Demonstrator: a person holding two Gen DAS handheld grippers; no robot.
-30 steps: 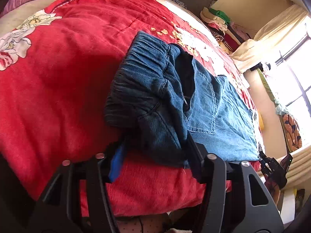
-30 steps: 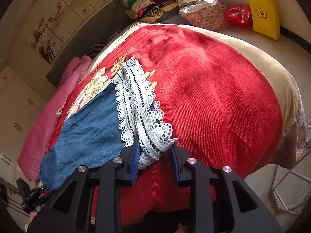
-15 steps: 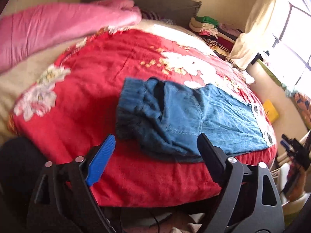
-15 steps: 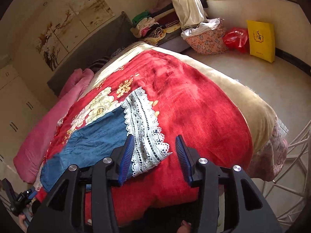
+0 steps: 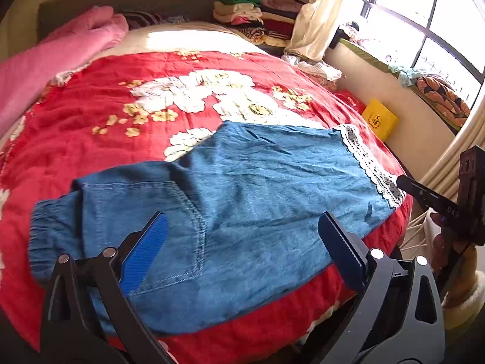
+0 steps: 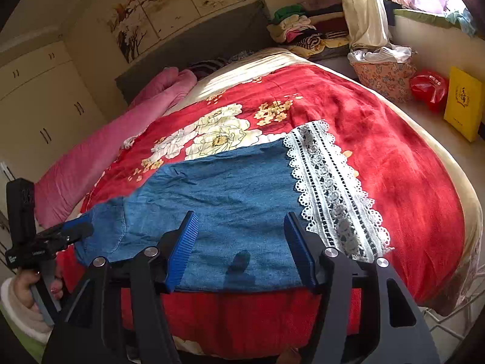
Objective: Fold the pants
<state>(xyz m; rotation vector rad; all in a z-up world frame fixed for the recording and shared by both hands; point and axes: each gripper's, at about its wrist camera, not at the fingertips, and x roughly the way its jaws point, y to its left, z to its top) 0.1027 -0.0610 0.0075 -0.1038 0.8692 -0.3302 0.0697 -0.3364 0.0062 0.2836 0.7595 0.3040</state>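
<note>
pants (image 5: 248, 200) lie flat on bed (image 5: 91, 115) | left gripper (image 5: 242, 248), right gripper (image 6: 241, 250): jaws just opening, nothing between them | risk: lace hem (image 6: 330, 188) near edge could slide off

Pants (image 5: 242, 200) on red bedspread (image 5: 91, 115)

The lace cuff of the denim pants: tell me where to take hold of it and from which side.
Grip the lace cuff at its near corner, coming from the bed's near edge, where the right tongs hang open above the pants. The cuff lies flat on the red quilt, and that corner sits closest to the edge, so a low pinch there probably lifts the layers together.
</note>
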